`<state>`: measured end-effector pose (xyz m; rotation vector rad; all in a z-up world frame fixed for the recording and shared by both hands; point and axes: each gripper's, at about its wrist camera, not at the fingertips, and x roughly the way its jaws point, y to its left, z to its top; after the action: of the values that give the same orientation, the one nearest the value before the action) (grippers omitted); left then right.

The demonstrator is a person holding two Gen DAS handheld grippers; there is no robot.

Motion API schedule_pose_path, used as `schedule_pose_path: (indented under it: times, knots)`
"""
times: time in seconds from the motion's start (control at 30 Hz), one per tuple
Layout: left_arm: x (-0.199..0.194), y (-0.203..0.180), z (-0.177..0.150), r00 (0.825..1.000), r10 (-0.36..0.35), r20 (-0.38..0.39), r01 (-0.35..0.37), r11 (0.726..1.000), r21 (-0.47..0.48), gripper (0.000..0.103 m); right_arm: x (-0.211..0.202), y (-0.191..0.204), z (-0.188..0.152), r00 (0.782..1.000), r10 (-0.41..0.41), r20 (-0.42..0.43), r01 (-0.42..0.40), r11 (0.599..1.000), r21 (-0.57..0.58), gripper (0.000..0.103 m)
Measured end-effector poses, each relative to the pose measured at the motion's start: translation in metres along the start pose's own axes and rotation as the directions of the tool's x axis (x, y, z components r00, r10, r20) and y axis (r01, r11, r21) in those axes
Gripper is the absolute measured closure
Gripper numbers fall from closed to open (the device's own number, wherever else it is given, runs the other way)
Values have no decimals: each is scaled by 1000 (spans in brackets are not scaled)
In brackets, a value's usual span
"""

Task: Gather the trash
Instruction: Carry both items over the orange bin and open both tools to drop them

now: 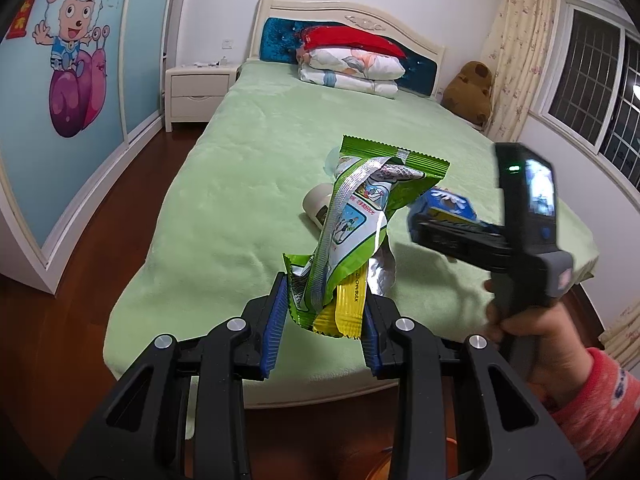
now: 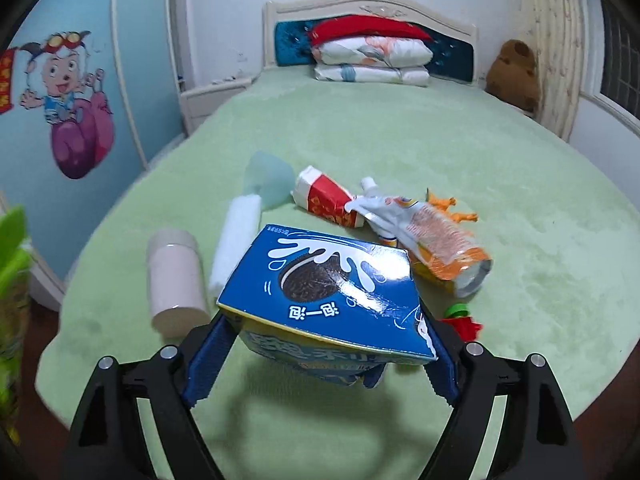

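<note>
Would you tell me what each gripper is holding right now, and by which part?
Left gripper: snack wrappers, pinched at their lower ends. Right gripper: blue cookie box, clamped across its near end.

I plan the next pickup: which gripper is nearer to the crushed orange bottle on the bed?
Right. The right gripper, holding the blue box, hovers just before the orange bottle; the left gripper is further back.

a wide bed under a pale green plush blanket [image 1: 248, 184] fills the room, cream carved headboard with blue velvet panel [image 1: 280, 36] behind folded quilts; white bedside cabinet [image 1: 198, 94], blue cartoon-painted wardrobe doors [image 1: 76, 80], dark barred window [image 1: 592, 96], reddish wooden floor [image 1: 132, 184]
</note>
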<state>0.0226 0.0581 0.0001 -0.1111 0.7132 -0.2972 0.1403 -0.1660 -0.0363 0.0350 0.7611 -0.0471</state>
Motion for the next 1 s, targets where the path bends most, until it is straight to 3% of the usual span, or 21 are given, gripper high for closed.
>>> schedule_pose_path:
  times: [0.3,0.63,1.0]
  knots:
    - [-5,-16,-1,1000,-22,0,22,999,32,71,-74,-30,-12,995,71,69,-68,997,-48,22]
    - [-16,-46,-16,998,-62,-12,63,995,73,71,-150,-80,-58,986,118,115,-114,993,-44,22]
    - [-10,-86,-74,985,-101,-142,122,981,150,71,-165,-108,-132,991,137,0,-137,990,-32,22]
